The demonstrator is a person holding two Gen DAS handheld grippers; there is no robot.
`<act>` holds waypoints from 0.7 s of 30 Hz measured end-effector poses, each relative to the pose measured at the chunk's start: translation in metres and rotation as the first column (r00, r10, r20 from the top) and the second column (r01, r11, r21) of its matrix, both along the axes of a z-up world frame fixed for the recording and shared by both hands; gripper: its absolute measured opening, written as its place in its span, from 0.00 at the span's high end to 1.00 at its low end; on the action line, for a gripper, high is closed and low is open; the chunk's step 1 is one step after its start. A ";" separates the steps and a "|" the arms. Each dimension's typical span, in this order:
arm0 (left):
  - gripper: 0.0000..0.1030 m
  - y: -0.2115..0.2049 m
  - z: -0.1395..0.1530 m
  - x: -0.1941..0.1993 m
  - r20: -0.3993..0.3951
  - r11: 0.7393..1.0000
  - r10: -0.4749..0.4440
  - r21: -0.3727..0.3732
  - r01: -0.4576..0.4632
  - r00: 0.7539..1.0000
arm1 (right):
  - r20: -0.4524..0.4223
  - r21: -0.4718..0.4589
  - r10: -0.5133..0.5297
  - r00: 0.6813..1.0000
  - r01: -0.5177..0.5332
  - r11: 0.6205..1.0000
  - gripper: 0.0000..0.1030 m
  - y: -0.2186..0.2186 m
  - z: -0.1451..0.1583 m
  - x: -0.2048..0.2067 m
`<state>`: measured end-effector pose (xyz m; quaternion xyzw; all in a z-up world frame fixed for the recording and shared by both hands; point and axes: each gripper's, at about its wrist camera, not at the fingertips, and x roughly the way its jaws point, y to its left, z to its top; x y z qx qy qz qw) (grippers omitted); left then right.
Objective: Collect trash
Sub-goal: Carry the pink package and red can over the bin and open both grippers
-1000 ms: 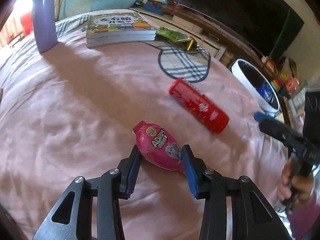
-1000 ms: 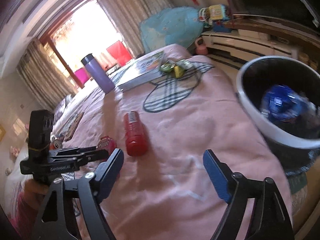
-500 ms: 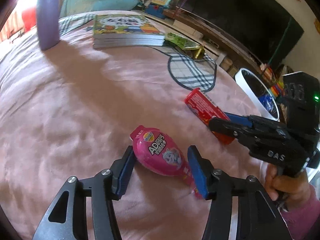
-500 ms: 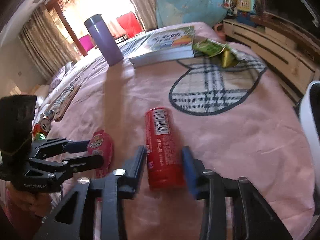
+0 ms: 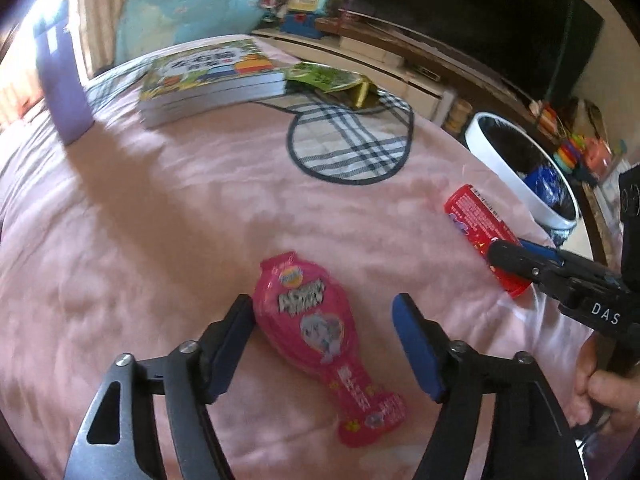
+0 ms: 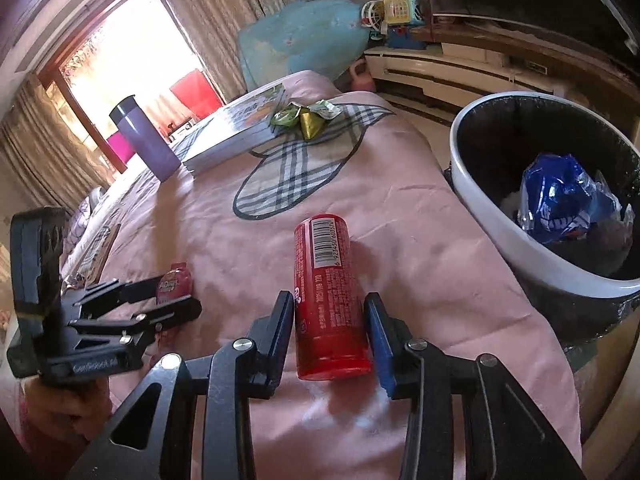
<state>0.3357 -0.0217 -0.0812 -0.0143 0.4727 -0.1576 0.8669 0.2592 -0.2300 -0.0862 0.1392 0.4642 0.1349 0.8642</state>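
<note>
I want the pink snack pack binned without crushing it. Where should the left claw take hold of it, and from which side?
Probably across the pink snack pack at its wide bulged body, not the narrow flat tail. It lies flat on the bedspread, so come from above. The left claw already straddles it, jaws opening, right pad clear.

Both views are fisheye, each mounted just behind its own gripper fingers and looking steeply down along them at a pink bedspread (image 5: 168, 216), close to it. Left wrist view faces across the bed toward the stack of books (image 5: 208, 76) and a dark TV at the back, the right gripper (image 5: 516, 258) entering from its right edge. Right wrist view faces the window and curtains, the left gripper (image 6: 160, 300) at its left edge. Shared: red can (image 6: 328, 300), pink packet (image 5: 316, 332), books, purple cup (image 6: 144, 140), plaid patch (image 5: 352, 148), white bin (image 6: 500, 216).
</note>
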 end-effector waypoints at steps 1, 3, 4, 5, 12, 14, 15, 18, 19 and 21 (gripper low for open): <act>0.30 0.001 0.000 -0.004 0.007 1.000 0.025 0.000 -0.025 1.000 | 0.003 0.005 0.002 1.000 -0.002 1.000 0.62 0.000 0.000 0.001; 0.30 0.002 -0.002 -0.008 0.014 0.998 0.061 0.009 -0.061 0.998 | 0.008 0.005 0.011 1.000 -0.011 1.000 0.61 0.001 0.000 0.001; 0.31 0.002 -0.002 -0.010 0.019 0.997 0.076 0.015 -0.077 0.997 | 0.010 0.002 0.016 1.000 -0.016 1.000 0.61 0.002 -0.001 0.002; 0.32 0.001 -0.002 -0.010 0.027 0.995 0.092 0.023 -0.092 0.995 | 0.012 -0.004 0.022 1.000 -0.022 1.000 0.61 0.002 -0.001 0.003; 0.54 -0.013 -0.002 -0.012 0.056 0.988 0.145 0.047 -0.147 0.988 | 0.018 -0.032 0.067 0.998 -0.066 0.997 0.68 0.006 -0.007 0.009; 0.54 -0.016 0.002 -0.016 0.054 0.990 0.137 0.030 -0.139 0.989 | 0.023 -0.031 0.077 0.997 -0.077 0.997 0.68 0.006 -0.005 0.006; 0.54 -0.021 0.004 -0.021 0.061 0.991 0.126 0.030 -0.128 0.990 | 0.031 -0.027 0.080 0.996 -0.079 0.997 0.68 0.006 -0.004 0.003; 0.54 -0.035 0.011 -0.034 0.075 0.995 0.093 0.030 -0.095 0.993 | 0.049 0.001 0.077 0.996 -0.077 0.997 0.68 0.000 0.002 -0.007; 0.54 -0.040 0.013 -0.038 0.079 0.996 0.080 0.028 -0.083 0.994 | 0.056 0.015 0.072 0.996 -0.073 0.997 0.68 -0.004 0.005 -0.011; 0.54 -0.046 0.018 -0.044 0.089 0.997 0.062 0.030 -0.065 0.994 | 0.069 0.036 0.060 0.996 -0.063 0.997 0.68 -0.011 0.011 -0.018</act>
